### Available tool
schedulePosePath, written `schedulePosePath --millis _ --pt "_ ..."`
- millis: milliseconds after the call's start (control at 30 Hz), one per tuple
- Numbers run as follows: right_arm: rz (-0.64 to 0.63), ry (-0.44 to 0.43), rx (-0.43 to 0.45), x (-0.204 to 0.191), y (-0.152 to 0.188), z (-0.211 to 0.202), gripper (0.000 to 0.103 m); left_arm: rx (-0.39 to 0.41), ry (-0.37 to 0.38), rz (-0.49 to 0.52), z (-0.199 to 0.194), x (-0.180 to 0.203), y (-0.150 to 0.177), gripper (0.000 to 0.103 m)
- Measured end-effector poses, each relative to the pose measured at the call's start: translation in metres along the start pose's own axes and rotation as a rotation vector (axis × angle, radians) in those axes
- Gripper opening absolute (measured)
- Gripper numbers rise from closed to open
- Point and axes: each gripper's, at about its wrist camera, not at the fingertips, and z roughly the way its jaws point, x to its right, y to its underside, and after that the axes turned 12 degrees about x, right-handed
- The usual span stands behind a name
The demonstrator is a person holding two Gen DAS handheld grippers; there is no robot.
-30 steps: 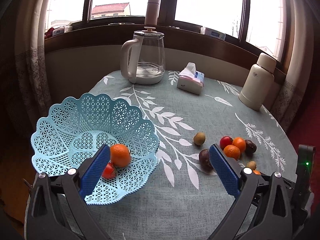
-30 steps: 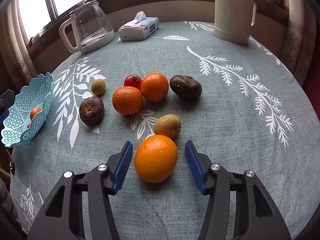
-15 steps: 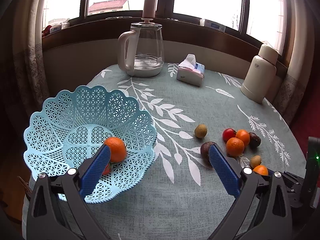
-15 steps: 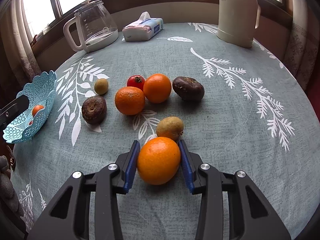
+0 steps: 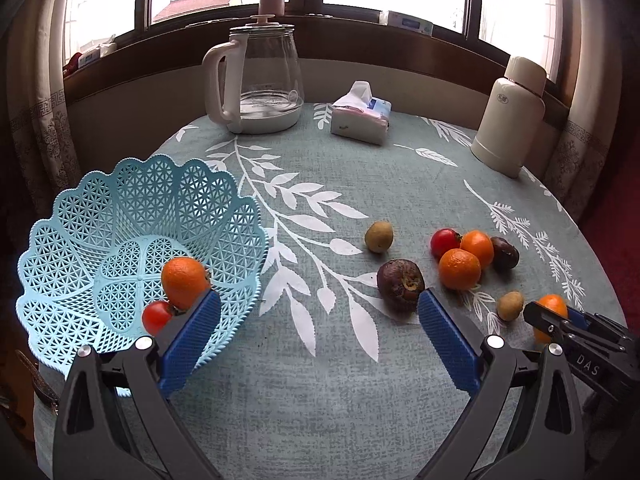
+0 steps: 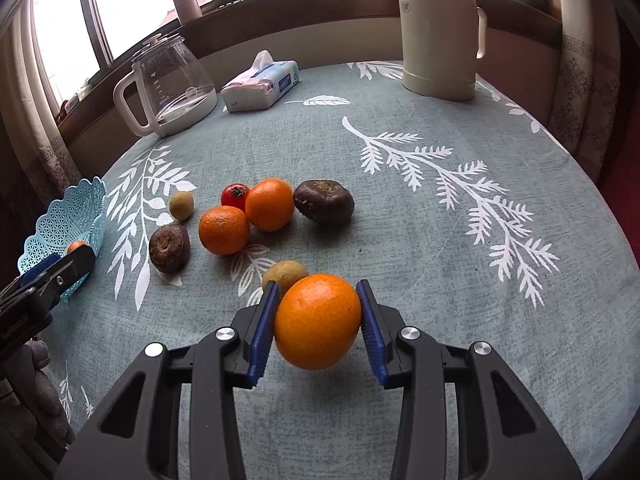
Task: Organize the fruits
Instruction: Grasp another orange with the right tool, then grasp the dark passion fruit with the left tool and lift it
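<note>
My right gripper [image 6: 318,322] is shut on a large orange [image 6: 317,320], held just above the tablecloth; a shadow lies under it. A kiwi [image 6: 285,273] sits right behind it. Farther back lie two oranges [image 6: 224,230] [image 6: 269,205], a tomato [image 6: 235,195], two dark brown fruits [image 6: 169,247] [image 6: 323,201] and a small kiwi [image 6: 181,205]. The light blue basket [image 5: 80,240] at the left holds an orange [image 5: 185,281] and a tomato [image 5: 157,317]. My left gripper [image 5: 320,332] is open near the basket's right rim with nothing between its fingers.
A glass kettle [image 5: 258,80], a tissue pack [image 5: 360,116] and a cream thermos [image 5: 508,114] stand along the far side of the round table. The table edge curves close on the right. Bare cloth lies between the basket and the fruit group.
My right gripper closed on the large orange and lifted it slightly off the cloth. My left gripper drew back a little from the basket and stayed open.
</note>
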Motion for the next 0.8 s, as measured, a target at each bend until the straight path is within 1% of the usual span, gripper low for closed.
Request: schedulePosePath --millis 100,200,300,500,567,600,633,700,767,800 --pt "0.004 0.018 0.024 0.007 -0.002 -0.001 0.040 -0.008 0.013 0.035 0.006 0.014 0.001 0.100" --pt "0.012 0.018 0.035 0.012 -0.004 -0.001 0.040 -0.020 0.014 0.079 0.015 0.028 0.002 0.100" --pt "0.016 0.016 0.044 0.016 -0.004 0.000 0.040 -0.025 0.008 0.098 0.021 0.037 0.002 0.100" --pt "0.049 -0.010 0.031 0.022 -0.002 0.005 0.040 -0.023 0.012 0.156 0.030 0.054 0.000 0.100" --pt "0.050 -0.019 0.032 0.022 -0.001 0.005 0.040 -0.035 0.017 0.179 0.037 0.061 0.002 0.099" --pt "0.052 -0.024 0.033 0.022 -0.001 0.005 0.040 -0.040 0.024 0.185 0.040 0.064 0.003 0.097" --pt "0.054 -0.027 0.032 0.022 -0.001 0.005 0.040 -0.045 0.030 0.189 0.043 0.067 0.004 0.092" --pt "0.061 -0.034 0.029 0.023 0.000 0.006 0.040 -0.056 0.039 0.197 0.049 0.071 0.005 0.087" --pt "0.067 -0.038 0.027 0.024 0.001 0.006 0.040 -0.069 0.049 0.200 0.055 0.074 0.008 0.078" --pt "0.068 -0.041 0.027 0.024 0.001 0.006 0.040 -0.079 0.053 0.198 0.058 0.074 0.009 0.076"
